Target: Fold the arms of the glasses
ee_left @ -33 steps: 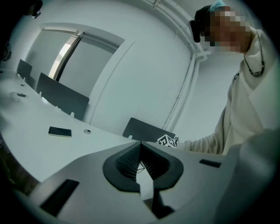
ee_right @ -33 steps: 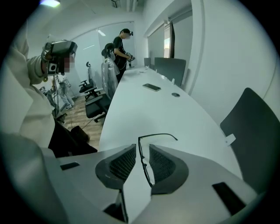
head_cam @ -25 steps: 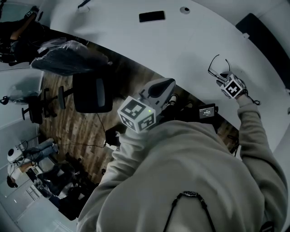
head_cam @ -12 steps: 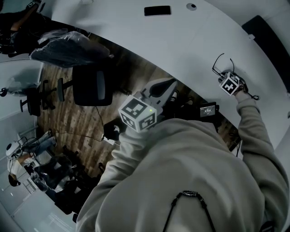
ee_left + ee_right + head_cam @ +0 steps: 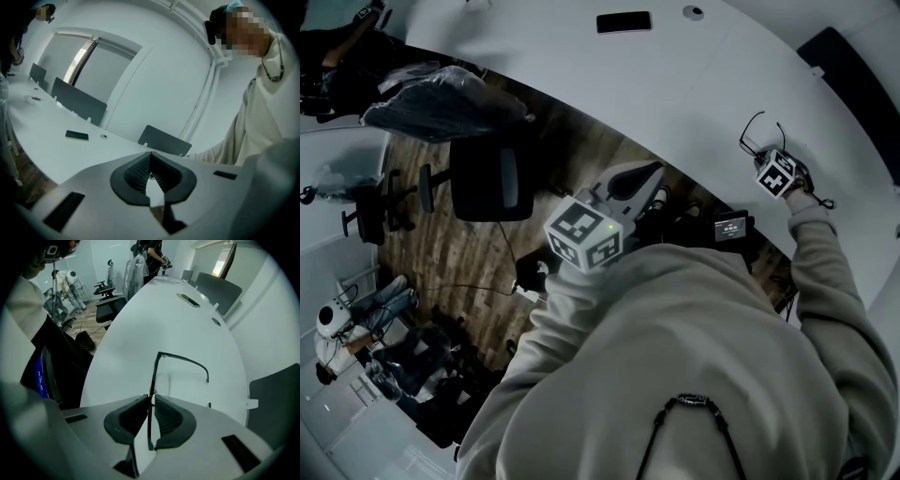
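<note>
Left tongs [image 5: 150,154] mid-frame, pressed together and empty; right tongs [image 5: 150,400] just been closing, we read them pinching the front of the glasses [image 5: 152,378], upper right on the white bench [image 5: 675,75], one arm swung out.

The person wears a pale beige sweatshirt [image 5: 694,347] with long loose sleeves, and a dark cord [image 5: 689,405] hangs at its neck. The left tongs [image 5: 151,174] and right tongs [image 5: 151,416] have smooth grey shells and black ribbed pads [image 5: 126,416]. Each carries a white cube [image 5: 584,234] of black square markers.
</note>
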A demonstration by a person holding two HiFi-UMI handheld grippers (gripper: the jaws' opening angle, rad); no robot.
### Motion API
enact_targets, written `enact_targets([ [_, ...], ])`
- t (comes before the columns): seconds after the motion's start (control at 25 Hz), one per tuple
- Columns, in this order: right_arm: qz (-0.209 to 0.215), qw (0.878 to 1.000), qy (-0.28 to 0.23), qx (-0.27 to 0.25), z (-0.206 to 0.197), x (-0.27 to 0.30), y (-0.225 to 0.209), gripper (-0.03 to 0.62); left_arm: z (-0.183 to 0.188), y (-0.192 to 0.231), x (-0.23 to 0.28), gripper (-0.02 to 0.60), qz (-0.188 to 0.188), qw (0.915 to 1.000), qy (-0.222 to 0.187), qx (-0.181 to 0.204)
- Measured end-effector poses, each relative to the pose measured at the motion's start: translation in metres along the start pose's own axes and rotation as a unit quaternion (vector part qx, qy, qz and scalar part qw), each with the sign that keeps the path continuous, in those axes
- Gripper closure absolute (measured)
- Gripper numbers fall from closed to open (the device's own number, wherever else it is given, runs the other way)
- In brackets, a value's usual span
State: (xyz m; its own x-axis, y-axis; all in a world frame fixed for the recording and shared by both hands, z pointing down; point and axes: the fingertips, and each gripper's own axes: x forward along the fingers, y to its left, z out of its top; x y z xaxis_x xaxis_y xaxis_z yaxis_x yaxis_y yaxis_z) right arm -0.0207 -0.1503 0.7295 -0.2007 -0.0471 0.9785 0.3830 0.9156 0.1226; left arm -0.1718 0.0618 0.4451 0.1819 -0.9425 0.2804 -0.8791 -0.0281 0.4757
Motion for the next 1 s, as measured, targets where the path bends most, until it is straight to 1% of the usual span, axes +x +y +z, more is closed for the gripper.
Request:
enact_targets([
  [0.2,-0.010,1.000,-0.009,0.010,0.000,-0.013,-0.003,0.533,0.002,-0.008,0.004,0.577,-0.011,0.9999,0.001,0.008],
  [0.36,-0.017,1.000,-0.009,0.025,-0.006,-0.019,-0.006,0.533,0.010,-0.005,0.002,0.577,-0.014,0.9998,-0.001,0.016],
  [0.52,-0.028,0.999,-0.020,0.041,-0.008,-0.033,-0.007,0.533,0.017,-0.003,0.003,0.577,-0.020,0.9995,-0.005,0.024],
  [0.64,-0.027,0.997,-0.038,0.054,-0.001,-0.051,0.001,0.534,0.022,-0.004,0.005,0.577,-0.028,0.9991,0.000,0.032],
  [0.72,-0.028,0.997,-0.048,0.052,0.007,-0.063,0.006,0.533,0.024,-0.005,0.008,0.577,-0.034,0.9987,0.005,0.039],
  [1.0,-0.047,0.992,-0.101,0.062,0.031,-0.111,0.009,0.533,0.036,-0.007,0.032,0.577,-0.063,0.9960,0.014,0.062],
])
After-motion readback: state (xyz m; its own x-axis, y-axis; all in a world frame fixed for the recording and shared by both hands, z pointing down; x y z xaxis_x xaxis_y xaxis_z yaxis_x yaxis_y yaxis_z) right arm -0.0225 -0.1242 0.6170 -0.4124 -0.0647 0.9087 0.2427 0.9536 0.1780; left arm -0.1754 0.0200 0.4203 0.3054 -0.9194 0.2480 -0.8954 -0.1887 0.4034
